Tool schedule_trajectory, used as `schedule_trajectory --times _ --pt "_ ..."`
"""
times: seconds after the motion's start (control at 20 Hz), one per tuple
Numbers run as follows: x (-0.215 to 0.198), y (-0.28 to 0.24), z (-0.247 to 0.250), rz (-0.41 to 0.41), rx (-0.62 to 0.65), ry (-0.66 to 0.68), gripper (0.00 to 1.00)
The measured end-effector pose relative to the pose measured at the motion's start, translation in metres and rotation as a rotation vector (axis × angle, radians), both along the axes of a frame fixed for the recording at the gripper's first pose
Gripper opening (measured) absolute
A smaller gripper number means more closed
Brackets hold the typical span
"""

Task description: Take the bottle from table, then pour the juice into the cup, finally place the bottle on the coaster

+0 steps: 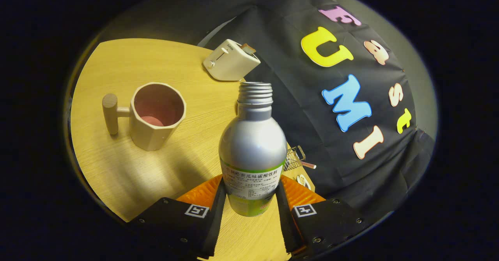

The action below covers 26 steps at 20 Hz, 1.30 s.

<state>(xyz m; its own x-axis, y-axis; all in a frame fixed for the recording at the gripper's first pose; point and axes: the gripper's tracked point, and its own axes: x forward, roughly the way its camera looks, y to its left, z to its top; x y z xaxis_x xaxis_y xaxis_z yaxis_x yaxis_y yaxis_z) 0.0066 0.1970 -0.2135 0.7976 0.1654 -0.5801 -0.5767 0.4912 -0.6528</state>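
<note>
- The tool (251, 198) is clenched on the bottle (252, 151), one finger pressed to each side of its lower body — low enough to leave the open, capless neck free for pouring.
- The bottle seems tilted and lifted off the counter (117, 167).
- Beside the bottle stands the cup (156, 114), mouth up — ready to receive juice.
- Beyond the bottle lies a toaster (230, 60).

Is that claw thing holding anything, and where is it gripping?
Yes: the gripper holds the silver bottle, both fingers pressed on its lower, labelled part.
</note>
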Motion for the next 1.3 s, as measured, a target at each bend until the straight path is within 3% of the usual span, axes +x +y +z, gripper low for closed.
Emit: schedule_trajectory --times 0.75,1.3 --pt "-0.013 0.017 -0.015 0.049 -0.235 0.074 0.64" --pt "-0.013 0.026 -0.014 0.160 -0.429 0.090 0.65"
